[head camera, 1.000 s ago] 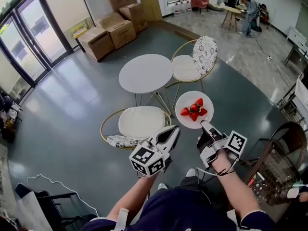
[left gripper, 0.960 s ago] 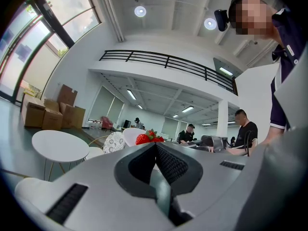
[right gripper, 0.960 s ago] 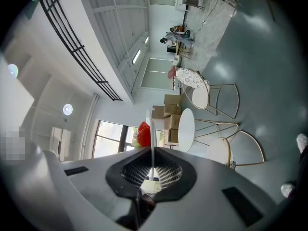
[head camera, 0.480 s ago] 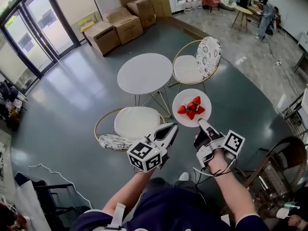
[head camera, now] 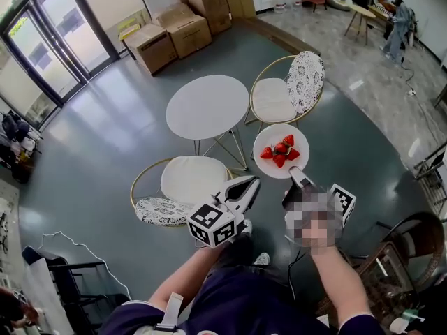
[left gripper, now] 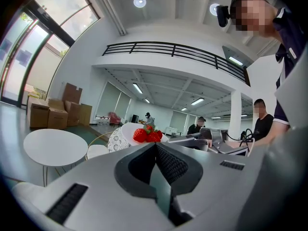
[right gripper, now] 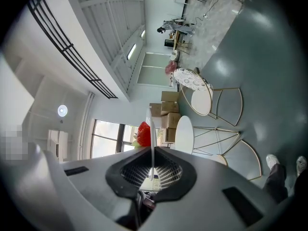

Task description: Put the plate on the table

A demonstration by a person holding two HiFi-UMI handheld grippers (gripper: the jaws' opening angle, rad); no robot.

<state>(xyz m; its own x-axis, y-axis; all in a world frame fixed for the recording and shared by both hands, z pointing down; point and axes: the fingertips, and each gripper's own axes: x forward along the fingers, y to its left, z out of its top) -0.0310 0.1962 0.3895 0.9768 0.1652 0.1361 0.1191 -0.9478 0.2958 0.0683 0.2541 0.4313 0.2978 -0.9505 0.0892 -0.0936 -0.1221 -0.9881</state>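
A white plate [head camera: 281, 165] carrying several red strawberries [head camera: 279, 152] is held in the air over the floor, to the right of the round white table [head camera: 207, 107]. My right gripper [head camera: 298, 178] is shut on the plate's near rim. In the right gripper view the plate [right gripper: 152, 129] runs edge-on between the pads, with the strawberries [right gripper: 143, 134] beyond and the table [right gripper: 184, 134] further off. My left gripper [head camera: 250, 184] is shut and holds nothing, just left of the plate. From the left gripper [left gripper: 155, 149] view, the strawberries [left gripper: 147, 134] and the table [left gripper: 55, 147] show ahead.
Two gold-framed chairs flank the table: one with a patterned back [head camera: 286, 89] behind the plate, one cushioned [head camera: 185, 180] under my left gripper. Cardboard boxes [head camera: 167, 37] stand by the glass doors. A wicker chair [head camera: 412, 239] is at the right. A person [head camera: 398, 19] stands far off.
The plate stays gripped in my right gripper and has drifted a little forward, toward the patterned chair. Both grippers keep their places side by side.
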